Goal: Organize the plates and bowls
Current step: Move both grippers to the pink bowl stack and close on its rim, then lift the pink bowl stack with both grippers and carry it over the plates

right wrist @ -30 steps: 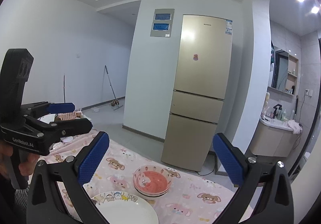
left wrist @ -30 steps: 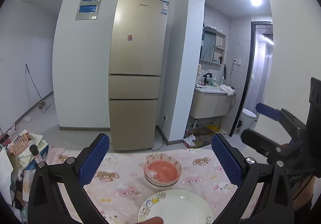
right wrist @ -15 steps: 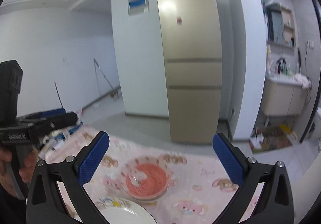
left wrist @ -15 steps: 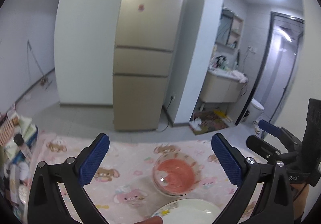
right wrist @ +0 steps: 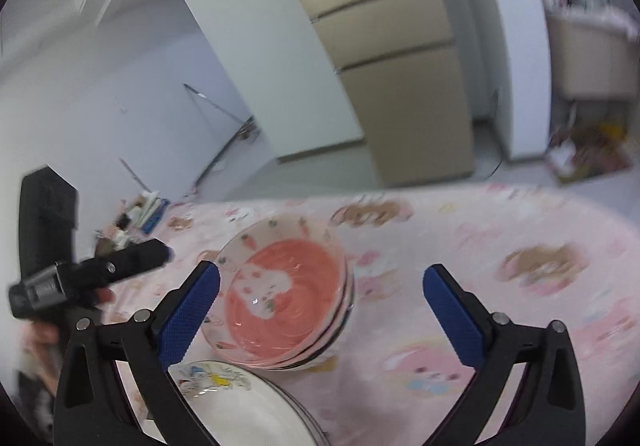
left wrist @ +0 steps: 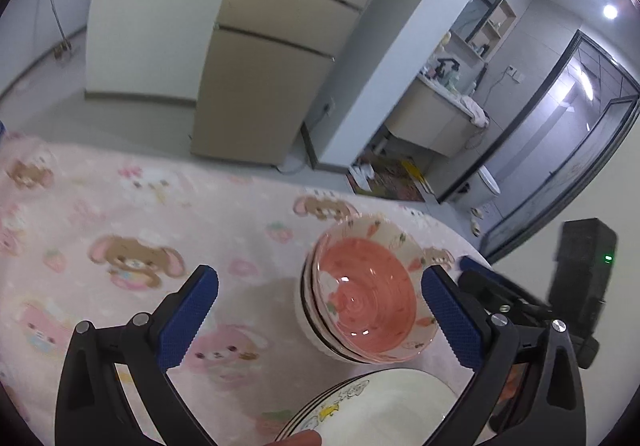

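Two gripping tools are in your hands, and both hang with their blue-padded tongs spread wide and nothing between them. In the left wrist view, your left gripper (left wrist: 318, 310) frames a stack of bowls (left wrist: 362, 296) at centre right of the frame, on a table covered by a pink cartoon tablecloth (left wrist: 132, 214). The top bowl is glassy, with a coral-red inside and small carrot prints round its rim; it holds nothing, and how many bowls sit nested beneath is hard to count. A stack of plates (left wrist: 380, 406), white with cartoon edging, lies at the lower edge, just beside the bowls. In the right wrist view, your right gripper (right wrist: 322, 310) hovers over the same bowls (right wrist: 284, 294), with the plates (right wrist: 240, 406) at lower left. These dishes look hard, smooth and breakable, likely slippery under the pads, so pinch a bowl by its rim wall and lift gently. A beige fridge (left wrist: 280, 58) stands behind.
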The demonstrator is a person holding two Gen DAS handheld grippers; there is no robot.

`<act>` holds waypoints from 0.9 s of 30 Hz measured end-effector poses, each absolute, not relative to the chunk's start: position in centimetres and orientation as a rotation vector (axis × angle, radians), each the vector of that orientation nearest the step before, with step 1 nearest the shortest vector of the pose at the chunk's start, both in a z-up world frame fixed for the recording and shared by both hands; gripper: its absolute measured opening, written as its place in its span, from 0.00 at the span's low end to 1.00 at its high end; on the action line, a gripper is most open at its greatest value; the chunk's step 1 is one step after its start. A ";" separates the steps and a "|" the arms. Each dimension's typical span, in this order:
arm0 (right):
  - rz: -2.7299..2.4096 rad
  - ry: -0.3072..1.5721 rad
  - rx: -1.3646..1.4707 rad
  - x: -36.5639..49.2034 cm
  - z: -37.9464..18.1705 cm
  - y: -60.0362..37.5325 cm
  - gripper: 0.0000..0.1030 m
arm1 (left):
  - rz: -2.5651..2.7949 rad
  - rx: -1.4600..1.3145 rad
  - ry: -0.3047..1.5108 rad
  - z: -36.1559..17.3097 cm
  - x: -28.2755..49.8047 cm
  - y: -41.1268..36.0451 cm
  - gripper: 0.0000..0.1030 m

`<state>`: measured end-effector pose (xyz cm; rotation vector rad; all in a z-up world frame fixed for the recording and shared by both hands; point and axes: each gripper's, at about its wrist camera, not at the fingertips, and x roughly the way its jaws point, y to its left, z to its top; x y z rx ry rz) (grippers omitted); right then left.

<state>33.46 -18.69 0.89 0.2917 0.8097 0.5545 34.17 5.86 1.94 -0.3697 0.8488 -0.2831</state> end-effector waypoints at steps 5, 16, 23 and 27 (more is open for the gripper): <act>0.512 0.891 0.232 34.1 -1.5 -17.6 0.83 | -0.279 -0.353 0.915 -0.9 35.1 4.6 1.00; 0.566 0.957 0.173 34.5 -3.1 -16.3 0.52 | -0.295 -0.286 0.997 -4.0 35.9 2.3 0.66; 0.611 0.977 0.187 34.6 -3.3 -16.0 0.50 | -0.344 -0.347 1.007 -4.4 36.2 2.4 0.52; 0.634 0.988 0.189 34.5 -3.5 -15.9 0.50 | -0.332 -0.331 1.011 -4.7 36.3 2.0 0.43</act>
